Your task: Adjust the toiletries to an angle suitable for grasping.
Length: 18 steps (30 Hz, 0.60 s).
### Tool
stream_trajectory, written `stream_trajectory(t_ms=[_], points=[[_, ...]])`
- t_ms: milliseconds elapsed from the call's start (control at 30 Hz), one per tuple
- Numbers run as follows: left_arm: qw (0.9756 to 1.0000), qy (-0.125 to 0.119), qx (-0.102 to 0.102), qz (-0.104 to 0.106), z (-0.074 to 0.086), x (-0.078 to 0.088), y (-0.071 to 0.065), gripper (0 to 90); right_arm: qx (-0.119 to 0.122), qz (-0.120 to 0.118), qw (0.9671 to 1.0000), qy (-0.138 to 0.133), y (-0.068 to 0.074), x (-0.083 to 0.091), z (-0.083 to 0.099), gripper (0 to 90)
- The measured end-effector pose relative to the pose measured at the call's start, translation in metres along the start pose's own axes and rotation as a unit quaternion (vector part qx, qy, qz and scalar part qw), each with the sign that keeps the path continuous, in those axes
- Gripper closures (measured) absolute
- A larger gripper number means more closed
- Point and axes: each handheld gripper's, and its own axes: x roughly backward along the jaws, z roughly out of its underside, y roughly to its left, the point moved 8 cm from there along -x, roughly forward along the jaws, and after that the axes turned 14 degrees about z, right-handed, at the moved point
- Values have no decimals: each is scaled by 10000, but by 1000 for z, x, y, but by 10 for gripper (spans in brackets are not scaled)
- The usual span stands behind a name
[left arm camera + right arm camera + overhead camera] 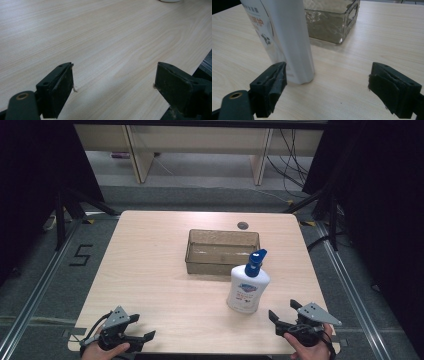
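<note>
A white pump bottle [247, 287] with a blue pump head stands upright on the wooden table [150, 270], just in front of a clear brownish plastic bin [222, 251]. My right gripper [285, 311] rests open near the front right edge, a little right of and nearer than the bottle. In the right gripper view the bottle [284, 37] rises beyond the left jaw and the bin [332, 22] lies behind it. My left gripper [142, 327] sits open at the front left corner, over bare wood [105, 45], with nothing between its jaws.
A small dark round grommet [242, 225] is set in the table's far edge. The bin looks empty. Dark stands and cables surround the table on a grey floor [45, 270]. A white base edge [170, 0] shows at the top of the left gripper view.
</note>
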Motion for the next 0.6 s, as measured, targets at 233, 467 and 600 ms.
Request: stream_trajectory(t_ms=[233,467,600], points=[[10000,-16,-4,-14,0,0,0,148,-184,-102,9997,-129,0,2,-4,151],[10000,-3,0,-12,0,0,0,148,-330,-220,9991,-160,4,5,-9,151],[10000,-6,-4,-26,0,0,1,148,-63,-208,9989,-412,5,8,-17,151]])
